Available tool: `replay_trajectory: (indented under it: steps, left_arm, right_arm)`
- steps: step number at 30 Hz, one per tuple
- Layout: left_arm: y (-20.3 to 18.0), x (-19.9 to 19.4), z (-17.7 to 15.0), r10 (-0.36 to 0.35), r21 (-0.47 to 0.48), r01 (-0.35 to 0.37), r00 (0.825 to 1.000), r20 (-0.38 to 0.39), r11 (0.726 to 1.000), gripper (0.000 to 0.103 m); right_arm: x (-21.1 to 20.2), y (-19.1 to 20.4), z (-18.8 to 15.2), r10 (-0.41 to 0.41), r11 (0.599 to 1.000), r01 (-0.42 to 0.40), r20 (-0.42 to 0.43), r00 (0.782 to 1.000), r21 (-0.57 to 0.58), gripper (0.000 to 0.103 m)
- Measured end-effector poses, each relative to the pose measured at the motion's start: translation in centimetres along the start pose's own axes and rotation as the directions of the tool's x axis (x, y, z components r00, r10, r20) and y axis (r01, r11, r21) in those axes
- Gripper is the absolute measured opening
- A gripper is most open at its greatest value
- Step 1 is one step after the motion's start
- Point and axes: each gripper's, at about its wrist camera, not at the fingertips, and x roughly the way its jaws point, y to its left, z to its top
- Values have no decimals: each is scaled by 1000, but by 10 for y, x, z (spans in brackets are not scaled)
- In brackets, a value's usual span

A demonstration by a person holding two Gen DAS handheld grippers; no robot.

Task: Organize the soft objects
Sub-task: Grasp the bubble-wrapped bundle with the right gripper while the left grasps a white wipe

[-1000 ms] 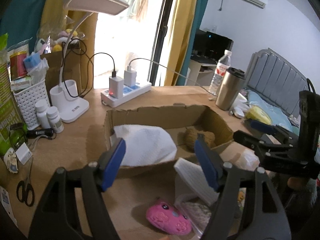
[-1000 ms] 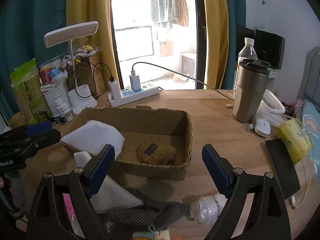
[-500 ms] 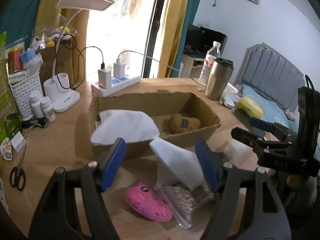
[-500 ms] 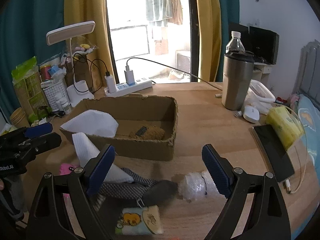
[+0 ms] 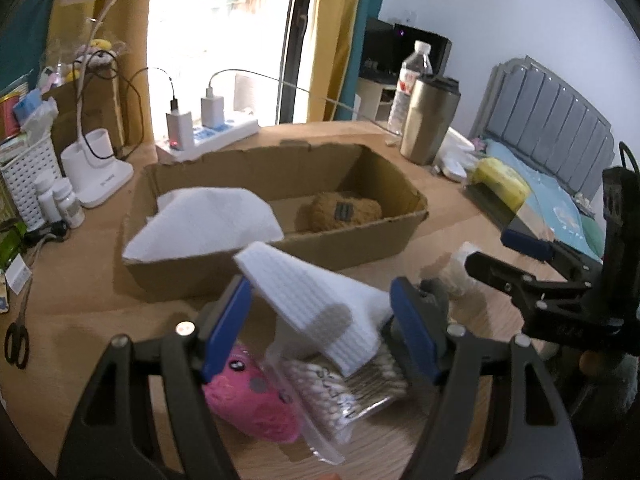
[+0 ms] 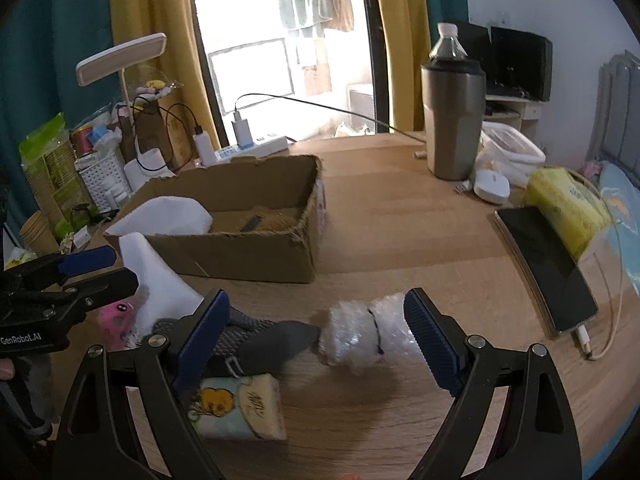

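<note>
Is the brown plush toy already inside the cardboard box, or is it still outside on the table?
Inside. The brown plush toy lies on the floor of the cardboard box, beside a white cloth.

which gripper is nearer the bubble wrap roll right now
Right. The bubble wrap roll lies between the open jaws of the right gripper. The left gripper is off to its left, open over the white folded cloth.

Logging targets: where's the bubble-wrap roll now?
Right wrist view: bubble-wrap roll lies on the table between the open right gripper fingers, beside the grey cloth.
</note>
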Motion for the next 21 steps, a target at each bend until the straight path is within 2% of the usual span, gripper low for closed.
replay_trajectory:
  steps: [21]
  left_arm:
    - [-13,51,5,19,8,-18,992,-121,1000,73]
  right_arm:
    - [37,-41,-5,-33,997,37,-73,997,61,91]
